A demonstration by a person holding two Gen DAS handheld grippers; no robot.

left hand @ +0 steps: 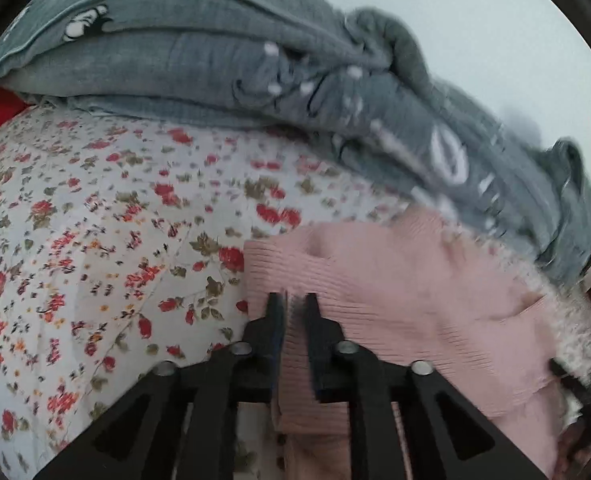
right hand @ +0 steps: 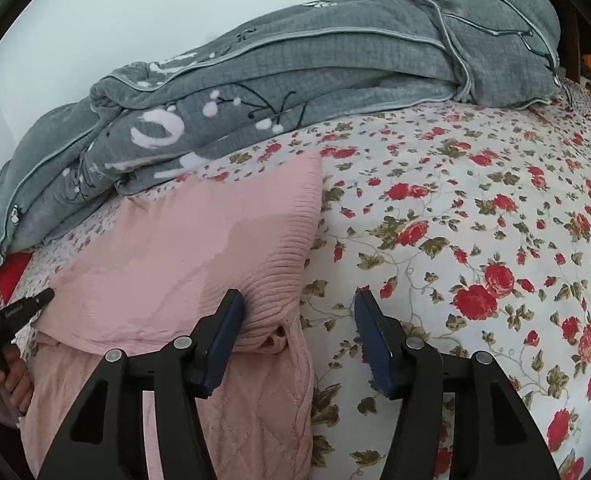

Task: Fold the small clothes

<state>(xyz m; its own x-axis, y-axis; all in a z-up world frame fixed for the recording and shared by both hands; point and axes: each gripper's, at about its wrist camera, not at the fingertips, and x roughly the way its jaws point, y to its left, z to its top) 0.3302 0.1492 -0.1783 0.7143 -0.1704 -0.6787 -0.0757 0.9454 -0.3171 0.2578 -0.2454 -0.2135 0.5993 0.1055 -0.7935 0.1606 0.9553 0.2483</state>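
Pinching the pink knit sweater [left hand: 395, 292] lower centre, our left gripper [left hand: 293, 300] seems clamped; right gripper [right hand: 299, 304] gapes beside its edge.

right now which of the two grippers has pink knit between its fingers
The left gripper: a fold of the pink sweater runs between its narrow fingers. The right gripper stands open over the sweater's edge.
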